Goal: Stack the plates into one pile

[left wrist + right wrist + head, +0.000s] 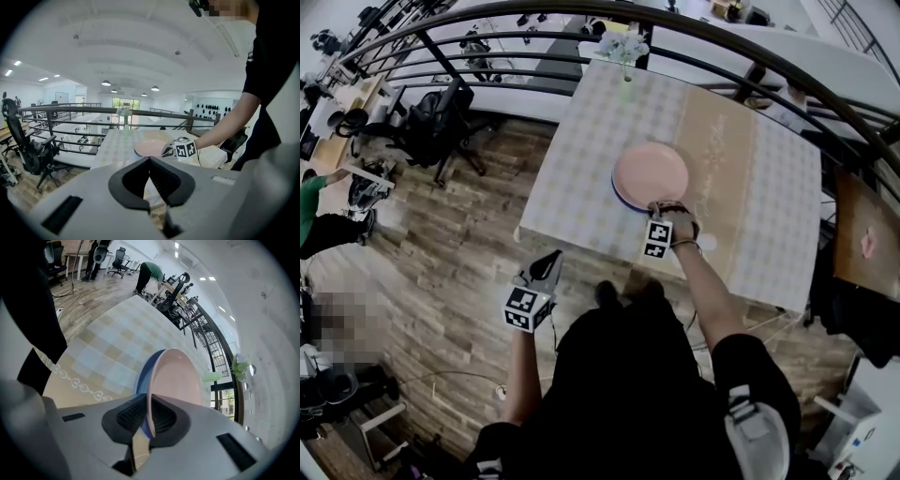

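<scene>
The right tool [149,404] is pinched down narrow on the near rim of the pink plate [176,376], its ribbed pads on either side of the edge. The pink plate lies on top of the blue plate [140,373], whose rim peeks out along one side. The blue rim runs right against the pink one where the tool bites, and I cannot tell whether it is caught as well. Gripping at the rim makes sense: it is the only part thin enough for the tool, and it lets the plate be lowered flat onto the one beneath. From where I stand the pile looks made or nearly so, and what remains seems to be letting go.

The left tool [150,160] hangs low beside the person, off the bench and over the wooden floor [441,272]. Its tips are together with nothing between them, so it looks parked out of the way while the other arm works.

The two plates sit near the middle of the bench [581,159], on a checked cloth with a tan band. A vase [623,52] of pale flowers stands at the far edge, well apart from the plates. A curved dark railing [694,33] runs beyond the bench, and an office chair [431,122] stands off to the left. Nothing crowds the plates, and only the person's own outstretched right arm crosses the near edge.
</scene>
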{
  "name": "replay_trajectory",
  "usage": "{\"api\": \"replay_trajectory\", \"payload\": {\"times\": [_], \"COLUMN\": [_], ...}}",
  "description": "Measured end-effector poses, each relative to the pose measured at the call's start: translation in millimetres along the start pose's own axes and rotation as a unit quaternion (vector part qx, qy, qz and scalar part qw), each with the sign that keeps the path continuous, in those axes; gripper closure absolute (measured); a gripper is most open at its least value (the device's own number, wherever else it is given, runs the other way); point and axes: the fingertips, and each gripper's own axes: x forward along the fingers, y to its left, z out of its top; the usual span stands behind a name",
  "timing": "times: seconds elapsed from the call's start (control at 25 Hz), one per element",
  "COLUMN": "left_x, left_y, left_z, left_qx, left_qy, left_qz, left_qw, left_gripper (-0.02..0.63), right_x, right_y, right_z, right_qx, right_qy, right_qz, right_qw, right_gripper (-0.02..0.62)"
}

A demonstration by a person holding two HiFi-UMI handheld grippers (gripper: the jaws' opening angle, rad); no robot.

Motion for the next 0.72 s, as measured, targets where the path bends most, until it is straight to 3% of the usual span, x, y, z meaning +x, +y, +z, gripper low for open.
{"api": "replay_trajectory", "payload": {"times": [0.32,0.52,0.72], "left_x": [-4.2,-5.5,-6.5], "left_y": [4.0,1.4,-0.2], "left_z": [0.1,-2.2,-0.8], "left_qx": [-0.002,0.000,0.005], "left_qy": [-0.007,-0.006,-0.008], "left_qz": [-0.005,-0.013,-0.020], "left_qw": [1.0000,0.9999,0.9998], "left_gripper": [0.606,0.604,0.606], "right_x": [3.1,-1.1,-5.0], "right_y": [2.1,1.3,8.7], "right_z": [1.2,4.6,2.6], "right_qx": [-0.006,0.007,0.022], "right_qy": [0.016,0.009,0.010], "right_qz": [-0.007,-0.001,0.005], "right_qw": [1.000,1.000,1.000], "right_gripper": [0.568,0.508,0.506]}}
